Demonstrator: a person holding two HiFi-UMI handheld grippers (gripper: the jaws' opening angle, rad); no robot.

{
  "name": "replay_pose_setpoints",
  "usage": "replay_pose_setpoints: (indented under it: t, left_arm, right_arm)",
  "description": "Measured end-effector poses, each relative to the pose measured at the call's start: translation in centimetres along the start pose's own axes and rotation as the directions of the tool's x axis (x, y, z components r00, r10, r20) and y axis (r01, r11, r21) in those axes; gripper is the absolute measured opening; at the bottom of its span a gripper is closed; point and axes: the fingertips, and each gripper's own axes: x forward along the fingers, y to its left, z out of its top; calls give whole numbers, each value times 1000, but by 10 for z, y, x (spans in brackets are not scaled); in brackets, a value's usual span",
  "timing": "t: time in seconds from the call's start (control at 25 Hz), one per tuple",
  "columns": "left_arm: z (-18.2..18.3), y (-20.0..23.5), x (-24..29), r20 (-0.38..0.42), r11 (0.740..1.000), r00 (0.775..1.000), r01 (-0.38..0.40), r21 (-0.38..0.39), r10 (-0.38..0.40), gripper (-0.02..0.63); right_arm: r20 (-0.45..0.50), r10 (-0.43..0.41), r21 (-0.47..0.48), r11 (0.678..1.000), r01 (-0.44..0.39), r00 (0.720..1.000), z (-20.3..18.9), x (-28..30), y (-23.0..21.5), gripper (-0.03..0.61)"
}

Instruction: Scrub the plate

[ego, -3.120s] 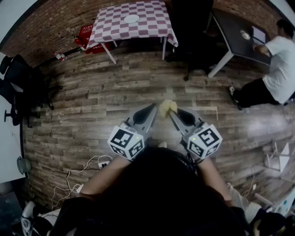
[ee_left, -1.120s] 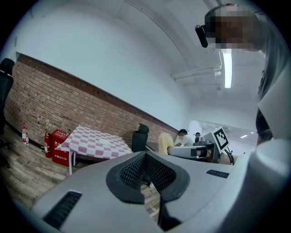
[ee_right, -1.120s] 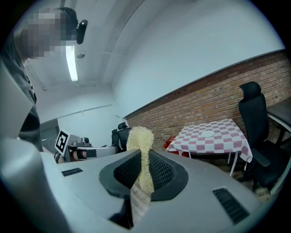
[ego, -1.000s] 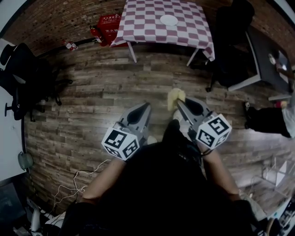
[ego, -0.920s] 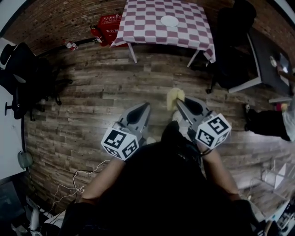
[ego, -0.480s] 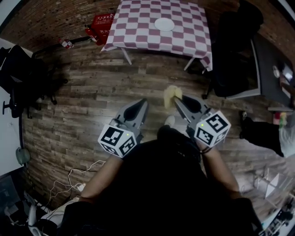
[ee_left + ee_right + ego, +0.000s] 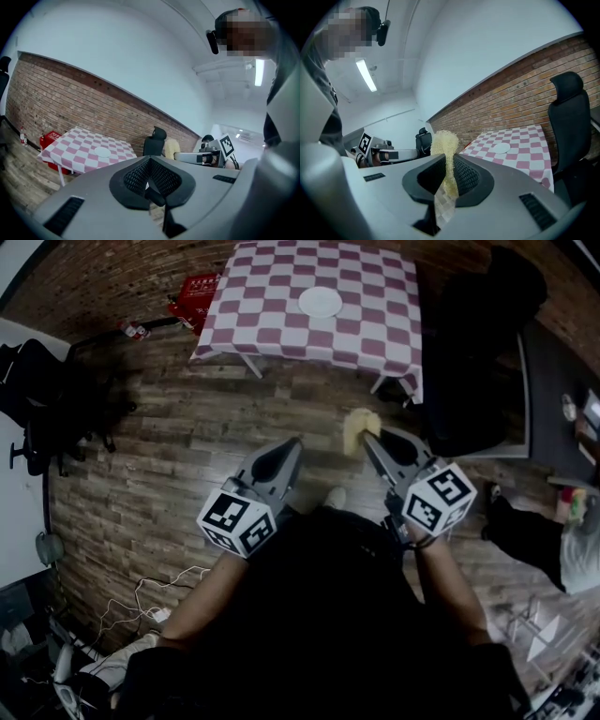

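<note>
Holding a pale yellow, coarse-fibred scrubbing sponge upright in your right gripper, you have its jaws clamped on the sponge's lower part, and the fluffy top stands clear above the tips. Your left gripper has its jaws pressed together with nothing between them. Both grippers point forward over the wooden plank floor, side by side and a little apart.

The small round white plate lies flat near the middle of the table with the red-and-white checked cloth. It is well apart from both grippers and straight ahead of you, between the lines they point along, so neither is clearly nearer. Being round, it gives you no long axis to line up with.

Scrubbing looks not yet begun. You need to close the gap to the table, then bring the sponge down onto the plate's face, perhaps steadying the rim with the empty left gripper. A black office chair stands just beside the table's right side, so mind it.
</note>
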Motion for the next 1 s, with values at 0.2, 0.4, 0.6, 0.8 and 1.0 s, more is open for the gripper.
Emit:
replay_pose_setpoints:
  t: [0.2, 0.4, 0.6, 0.8, 1.0]
  left_arm:
    - [6, 9, 25, -17, 1000, 1000, -7, -9, 7, 8]
    - [13, 26, 55, -30, 999, 999, 30, -17, -31, 8]
    - [33, 51, 87, -36, 996, 995, 93, -18, -93, 8]
    - [60, 97, 109, -55, 989, 987, 149, -22, -150, 8]
    - [88, 147, 121, -62, 980, 978, 199, -26, -201, 8]
  right_arm:
    - [-1, -5, 32, 999, 5, 1000, 2, 6, -26, 44]
    - [-8, -41, 45, 998, 41, 999, 7, 17, -50, 44]
    - [-7, -101, 41, 994, 101, 995, 24, 41, -72, 44]
    - [-7, -148, 55, 987, 148, 989, 46, 84, -89, 44]
    - [-26, -211, 46, 976, 212, 977, 63, 131, -102, 44]
